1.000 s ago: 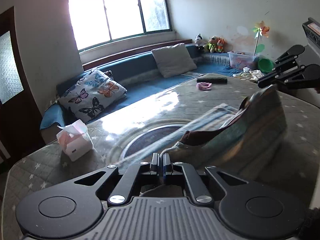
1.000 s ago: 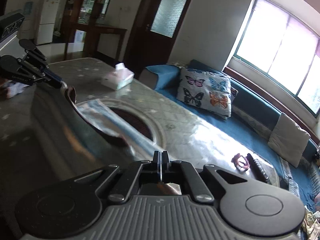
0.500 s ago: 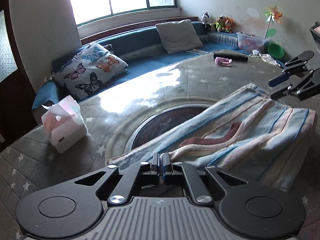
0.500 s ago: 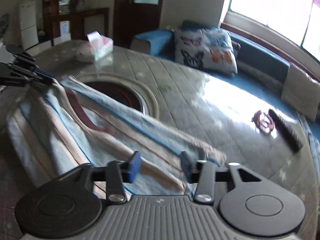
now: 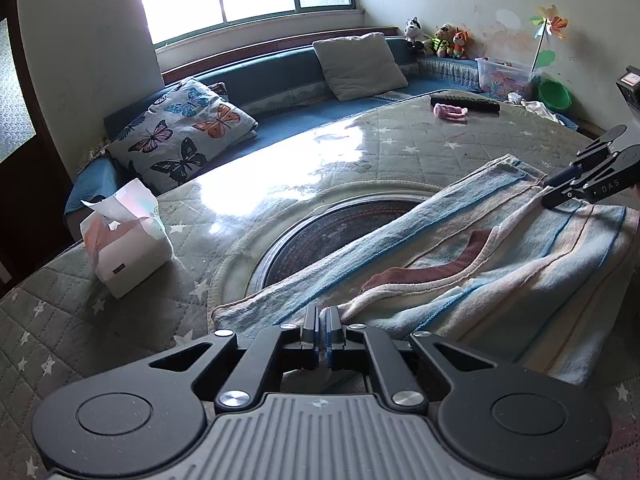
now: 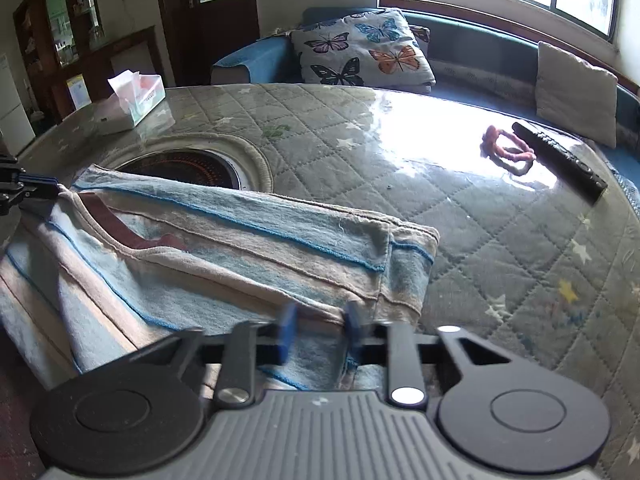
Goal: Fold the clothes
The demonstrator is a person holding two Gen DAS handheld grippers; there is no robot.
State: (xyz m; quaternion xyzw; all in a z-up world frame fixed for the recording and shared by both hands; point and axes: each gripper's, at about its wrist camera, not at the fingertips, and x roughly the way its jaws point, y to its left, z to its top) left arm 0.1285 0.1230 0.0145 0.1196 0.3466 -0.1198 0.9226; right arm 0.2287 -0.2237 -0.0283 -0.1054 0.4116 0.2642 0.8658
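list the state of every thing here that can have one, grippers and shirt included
left gripper: shut on the shirt's edge
right gripper: open, over the shirt, gripping nothing
striped blue and cream shirt: lying flat on the table, one side folded over
pink and white tissue box: open, a tissue sticking out
black remote control: lying flat on the table
pink hair tie: lying loose beside the remote

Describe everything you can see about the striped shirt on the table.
The striped shirt is soft knit, pale blue and cream with thin blue lines and a maroon neckband. It lies flat on the quilted table, one sleeve folded across, partly covering the round inset. The left gripper is shut on its shoulder; the right gripper is open over it.
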